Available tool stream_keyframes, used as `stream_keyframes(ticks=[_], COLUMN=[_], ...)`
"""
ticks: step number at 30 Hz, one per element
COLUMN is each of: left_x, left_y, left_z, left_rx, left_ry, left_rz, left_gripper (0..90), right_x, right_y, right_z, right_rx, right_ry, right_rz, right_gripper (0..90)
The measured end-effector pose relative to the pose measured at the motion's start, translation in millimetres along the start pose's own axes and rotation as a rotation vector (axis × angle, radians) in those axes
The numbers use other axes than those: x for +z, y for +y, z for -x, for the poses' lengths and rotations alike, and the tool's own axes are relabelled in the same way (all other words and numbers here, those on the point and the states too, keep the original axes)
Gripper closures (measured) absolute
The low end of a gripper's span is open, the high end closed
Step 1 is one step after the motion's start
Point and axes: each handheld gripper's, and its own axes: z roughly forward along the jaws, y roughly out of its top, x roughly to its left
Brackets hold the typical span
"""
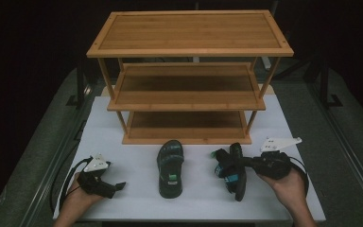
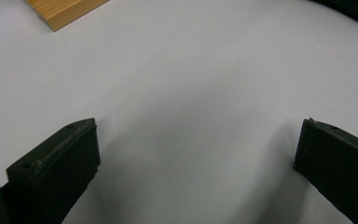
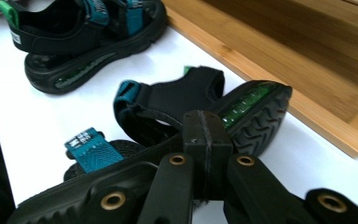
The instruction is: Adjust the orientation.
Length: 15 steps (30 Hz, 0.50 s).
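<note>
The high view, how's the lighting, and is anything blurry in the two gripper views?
High view: dim, black surroundings, soft grain on the wooden rack. Left gripper view: evenly lit white table, soft shadows under the open left claw. Right gripper view: bright, the tilted sandal sharp, rack edge blurred.

Left sandal toe cut off by top edge.

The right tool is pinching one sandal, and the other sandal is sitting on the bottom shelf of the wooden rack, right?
Not quite. The other sandal sits on the white table in front of the wooden rack, not on its bottom shelf; the high view shows it. The right tool does pinch one sandal.
</note>
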Motion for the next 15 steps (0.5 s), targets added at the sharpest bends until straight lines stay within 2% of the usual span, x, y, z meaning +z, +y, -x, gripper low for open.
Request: stream_keyframes(ticks=[10,15], left_x=[0.0,0.0], left_y=[0.0,0.0], left_z=[0.0,0.0], left_rx=[0.000,0.000], left_ry=[0.000,0.000], left_rz=[-0.001,0.000], left_gripper=[0.0,0.0], right_x=[-16.6,-24.7], right_y=[-14.3,-27.6], right_z=[14.4,23.4], right_rx=[0.046,0.086], right_ry=[-0.030,-0.052], right_rz=[0.009,0.011], right_gripper=[89.9,89.9])
